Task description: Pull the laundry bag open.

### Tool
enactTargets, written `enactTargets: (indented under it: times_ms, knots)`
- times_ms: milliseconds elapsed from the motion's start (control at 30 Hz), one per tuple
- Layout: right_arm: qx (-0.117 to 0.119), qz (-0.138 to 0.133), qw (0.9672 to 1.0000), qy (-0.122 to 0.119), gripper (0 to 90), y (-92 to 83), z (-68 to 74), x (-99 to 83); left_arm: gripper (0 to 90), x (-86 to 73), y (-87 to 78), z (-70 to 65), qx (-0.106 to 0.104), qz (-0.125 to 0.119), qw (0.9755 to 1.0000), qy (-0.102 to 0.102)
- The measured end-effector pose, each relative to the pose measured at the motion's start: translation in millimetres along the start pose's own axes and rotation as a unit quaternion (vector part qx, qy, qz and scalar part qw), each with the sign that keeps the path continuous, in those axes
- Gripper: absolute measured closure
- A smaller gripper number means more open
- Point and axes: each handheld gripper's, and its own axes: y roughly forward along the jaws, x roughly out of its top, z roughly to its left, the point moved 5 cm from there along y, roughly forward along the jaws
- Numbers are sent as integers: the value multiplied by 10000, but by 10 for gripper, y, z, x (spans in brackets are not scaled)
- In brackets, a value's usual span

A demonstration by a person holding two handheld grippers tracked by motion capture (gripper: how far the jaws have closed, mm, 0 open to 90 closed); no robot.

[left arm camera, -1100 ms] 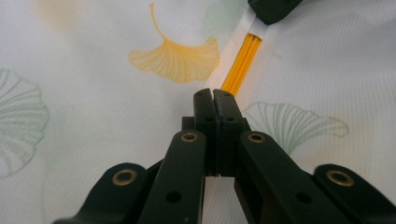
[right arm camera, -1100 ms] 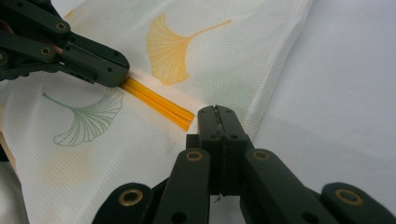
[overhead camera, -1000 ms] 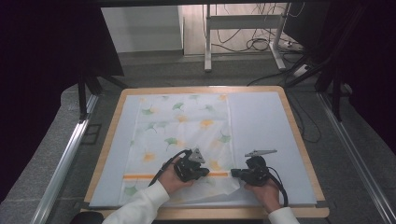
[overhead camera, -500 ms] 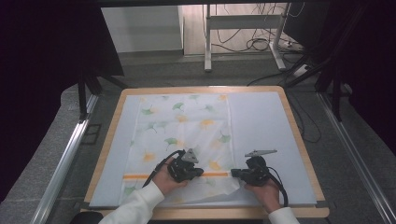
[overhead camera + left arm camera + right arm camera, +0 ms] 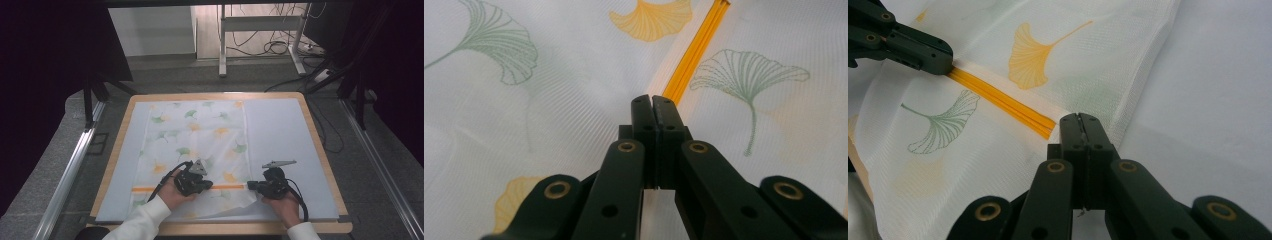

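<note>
— What's on the desk (image 5: 320, 145)?
— A white cloth (image 5: 200, 145) printed with ginkgo leaves, spread flat, its near edge lifted; an orange stripe (image 5: 150, 189) crosses that end.
— And the claws?
— The left claw (image 5: 207, 186) is pinching the cloth on the stripe. The right claw (image 5: 251, 185) is pinching the cloth's edge at the stripe's end.

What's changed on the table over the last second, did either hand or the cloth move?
The left tongs slid a little leftward along the cloth's orange stripe, away from the right tongs. Both stay shut on the cloth at that stripe. The right tongs kept their place at the cloth's right edge, and the cloth lies spread on the table as before, its near edge lifted.
</note>
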Motion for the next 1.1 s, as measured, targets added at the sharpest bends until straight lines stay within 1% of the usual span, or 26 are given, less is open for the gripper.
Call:
enactTargets:
  times_ms: [200,533,1100]
  knots:
    - [-3,2,10000,3,893,0,2,0,900,-24,-23,12,41,11,10000,15]
    - [-1,-1,10000,6,893,0,1,-1,900,-90,-87,57,95,57,9999,-42]
    - [6,-6,10000,-10,893,0,0,-1,900,-184,-177,139,109,87,9998,-117]
